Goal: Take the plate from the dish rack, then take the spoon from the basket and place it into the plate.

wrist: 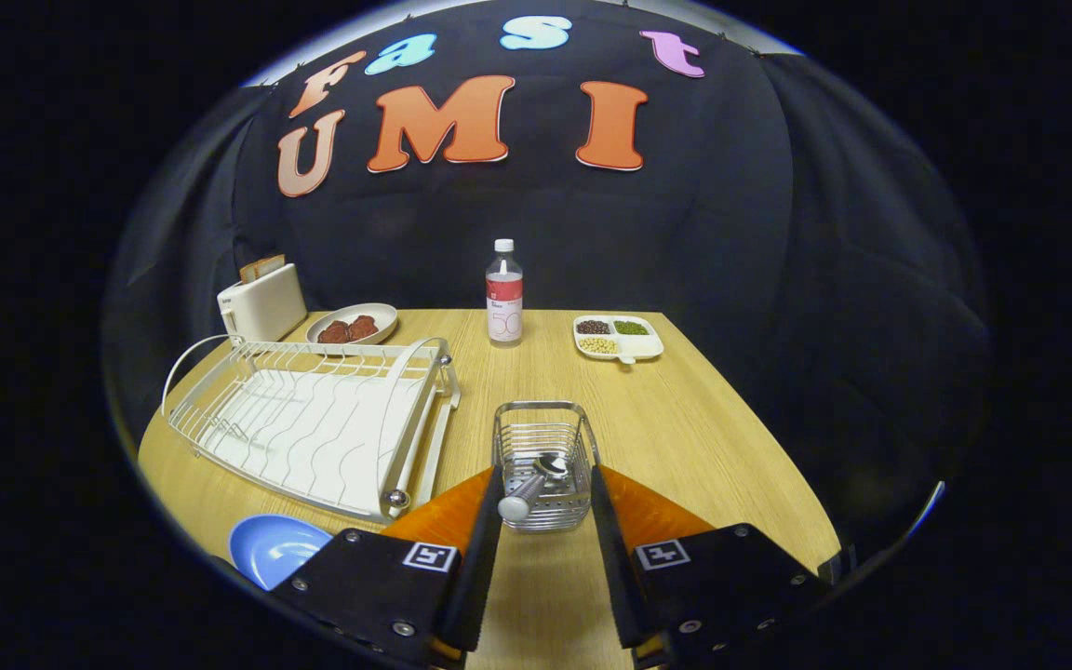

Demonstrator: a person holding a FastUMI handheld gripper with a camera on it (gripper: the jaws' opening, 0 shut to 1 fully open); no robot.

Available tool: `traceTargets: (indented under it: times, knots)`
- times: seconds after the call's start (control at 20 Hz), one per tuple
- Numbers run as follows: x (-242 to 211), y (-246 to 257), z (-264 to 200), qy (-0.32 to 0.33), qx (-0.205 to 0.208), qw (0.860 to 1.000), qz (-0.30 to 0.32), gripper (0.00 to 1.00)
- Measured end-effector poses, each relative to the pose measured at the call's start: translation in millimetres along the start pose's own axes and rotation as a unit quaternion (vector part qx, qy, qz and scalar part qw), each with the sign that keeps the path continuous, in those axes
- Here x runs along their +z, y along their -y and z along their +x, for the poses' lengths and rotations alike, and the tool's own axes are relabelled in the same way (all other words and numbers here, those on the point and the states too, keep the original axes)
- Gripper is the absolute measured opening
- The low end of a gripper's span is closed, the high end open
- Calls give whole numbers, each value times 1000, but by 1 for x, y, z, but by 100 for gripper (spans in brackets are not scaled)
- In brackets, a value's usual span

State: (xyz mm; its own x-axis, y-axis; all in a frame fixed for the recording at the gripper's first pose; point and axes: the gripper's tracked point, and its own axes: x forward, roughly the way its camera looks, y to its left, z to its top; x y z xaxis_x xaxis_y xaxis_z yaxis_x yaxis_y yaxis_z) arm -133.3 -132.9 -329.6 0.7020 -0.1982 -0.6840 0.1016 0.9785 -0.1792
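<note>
Shiny wire-metal basket (pixel 543 447) and glossy blue plate (pixel 271 547) sit on a matt wood-grain table (pixel 685 437).

A staged kitchen booth: black cloth walls surround a light wooden tabletop (pixel 676 419). At the frame's left sit a white wire dish rack (pixel 313 423) and white toaster (pixel 261 302); centre, 1 clear plastic bottle (pixel 503 298).

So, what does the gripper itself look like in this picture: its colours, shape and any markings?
The gripper has two long, flat black fingers that narrow toward the tips. Behind each finger is an orange body part, and under it a black plate with silver screws. Each plate carries a small square black-and-white marker.
</note>
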Motion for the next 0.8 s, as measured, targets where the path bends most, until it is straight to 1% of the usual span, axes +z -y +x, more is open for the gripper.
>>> traceTargets:
  times: [0.1,0.25,0.35,0.4,0.45,0.5,0.65,0.8]
  knots:
    - [-6,3,4,-3,3,1000,2,49]
    - [-1,2,10,17,7,1000,9,45]
    - [-5,1,16,19,8,1000,3,37]
    - [-8,1,18,18,4,1000,-3,29]
    - [-8,3,21,16,0,1000,-6,25]
    - [-4,0,21,19,3,1000,0,16]
    - [9,0,22,22,5,1000,20,12]
    - [33,5,18,28,13,999,28,8]
